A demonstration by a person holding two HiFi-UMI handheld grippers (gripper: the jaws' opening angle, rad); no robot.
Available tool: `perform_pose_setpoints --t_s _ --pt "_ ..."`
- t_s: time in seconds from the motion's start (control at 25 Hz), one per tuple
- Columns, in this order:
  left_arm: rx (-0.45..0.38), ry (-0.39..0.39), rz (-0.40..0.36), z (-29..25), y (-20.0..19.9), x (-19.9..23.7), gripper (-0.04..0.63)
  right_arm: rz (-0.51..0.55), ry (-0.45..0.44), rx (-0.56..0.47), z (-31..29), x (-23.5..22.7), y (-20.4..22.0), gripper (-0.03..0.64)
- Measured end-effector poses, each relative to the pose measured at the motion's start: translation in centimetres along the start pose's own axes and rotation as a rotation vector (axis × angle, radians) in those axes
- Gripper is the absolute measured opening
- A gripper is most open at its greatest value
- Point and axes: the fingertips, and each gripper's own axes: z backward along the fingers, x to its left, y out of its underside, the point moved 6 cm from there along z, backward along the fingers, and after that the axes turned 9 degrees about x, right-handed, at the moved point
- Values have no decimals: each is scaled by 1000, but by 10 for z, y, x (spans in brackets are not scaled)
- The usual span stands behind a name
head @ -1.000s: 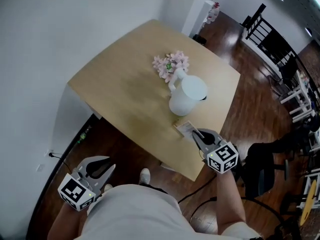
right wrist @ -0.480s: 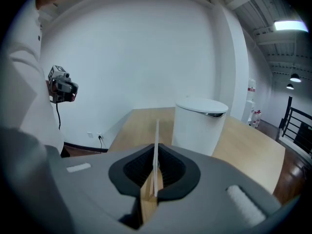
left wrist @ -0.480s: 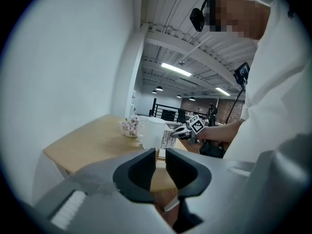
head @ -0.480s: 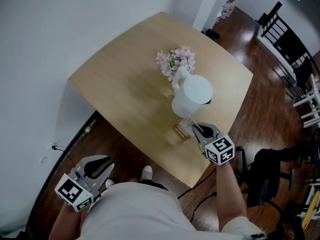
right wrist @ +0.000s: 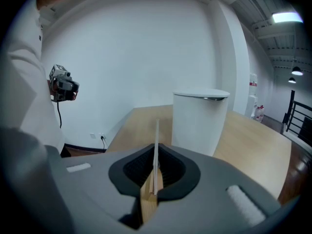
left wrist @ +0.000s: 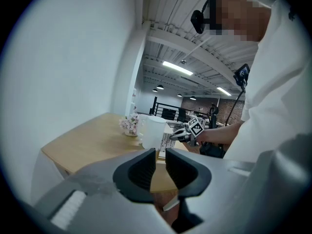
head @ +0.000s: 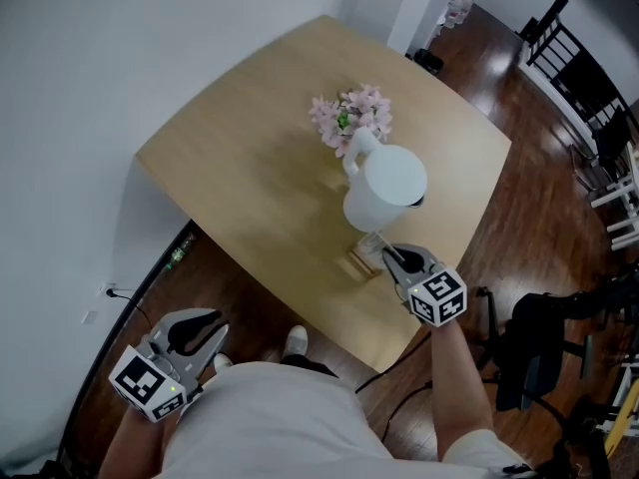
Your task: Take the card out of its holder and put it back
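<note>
A thin white card (right wrist: 156, 140) is clamped in the right gripper (right wrist: 155, 177), with a small wooden block holder (right wrist: 147, 201) just below the jaws. The left gripper (left wrist: 161, 167) is seen parted and empty.

white wall (head: 100, 48) | dark wood floor (head: 529, 208) | light wooden table (head: 240, 158)

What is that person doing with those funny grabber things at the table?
A person is holding a grabber in each hand. The right gripper is pinched shut on a thin white card, right above the little wooden holder near the table's edge, beside a white jug and pink flowers. I can't tell whether the card sits in the slot. The left gripper is empty, slightly open, and held low, away from the table.
</note>
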Motion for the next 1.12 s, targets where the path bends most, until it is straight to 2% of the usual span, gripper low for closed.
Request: perform_pose_setpoints --t_s 0.36,0.6,0.84,1.12 --pt "20 -1 3 -5 -1 1 72 -12 -51 31 -22 -3 21 21" --pt "21 -11 9 -1 1 5 72 -27 -50 28 -24 -5 24 21" --pt "13 3 -1 1 0 5 72 -23 13 27 -22 -6 21 30" --pt "11 39 -25 11 1 6 72 -41 138 4 3 -1 9 138"
